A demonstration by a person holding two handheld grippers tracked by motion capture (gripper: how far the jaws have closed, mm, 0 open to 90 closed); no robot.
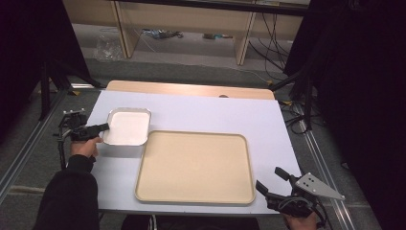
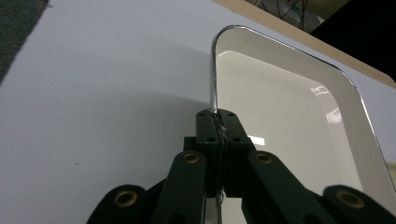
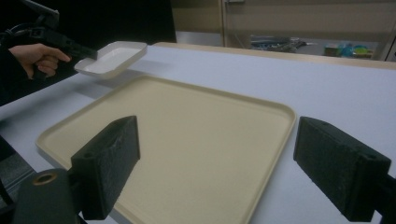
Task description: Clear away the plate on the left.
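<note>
I see the white dish [image 1: 127, 127] at ten o'clock on the worktop [image 1: 215, 115], raised clear of the surface in the right gripper view, its near corner just beside the beige tray [image 1: 194, 167]. My left tongs [image 1: 101, 127] are clamped on the dish's left rim. My right tongs [image 1: 271, 181] stand apart at five o'clock, gripping nothing, just beside the tray's corner.

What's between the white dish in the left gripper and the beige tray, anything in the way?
Nothing visible. The left gripper is shut on the rim of the white dish, which the right gripper view shows lifted off the table. The beige tray lies right beside it, its surface bare. The right gripper waits open at the tray's near right corner.
</note>
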